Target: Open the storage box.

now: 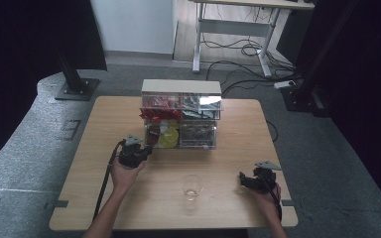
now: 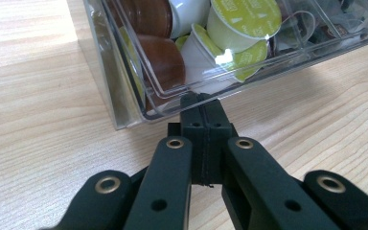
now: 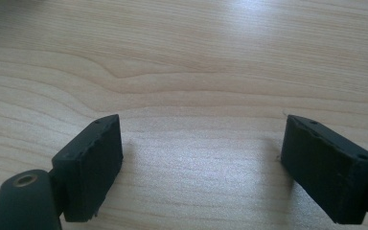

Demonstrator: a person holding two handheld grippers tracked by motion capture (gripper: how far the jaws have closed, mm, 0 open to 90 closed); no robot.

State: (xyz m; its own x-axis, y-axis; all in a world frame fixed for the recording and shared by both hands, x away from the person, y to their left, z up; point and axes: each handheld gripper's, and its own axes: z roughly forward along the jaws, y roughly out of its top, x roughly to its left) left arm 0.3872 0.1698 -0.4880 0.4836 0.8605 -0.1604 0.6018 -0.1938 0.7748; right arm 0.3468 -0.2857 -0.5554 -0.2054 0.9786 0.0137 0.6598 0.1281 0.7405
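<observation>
Writing: none can be read. The lids of the pale green capsules carry small print, too blurred to make out in the left gripper view.

The clear drawer organiser stands on the wooden table just past centre, toward 12 o'clock. Its long axis runs from 9 to 3 o'clock and its drawer fronts face 6 o'clock, toward the person. The lower-left drawer holds brown and green capsules and sits just clear of the tabletop.

Left gripper: at the 7 o'clock corner of the organiser. Its jaws are pressed fully together, pad against pad, with the tips at the bottom front lip of the lower-left drawer. Whether a tab of the drawer is pinched between them cannot be told; the closed tips touch the clear plastic edge.

Right gripper: rests near the table's 4 o'clock corner, well apart from the organiser. Its jaws stand wide apart, with bare wood between them and nothing held.

A clear glass stands upright at 6 o'clock from the organiser, between the two hands and near the front edge.

Open room: bare tabletop lies at 9 and 3 o'clock of the organiser, and in a broad strip between it and the glass.
</observation>
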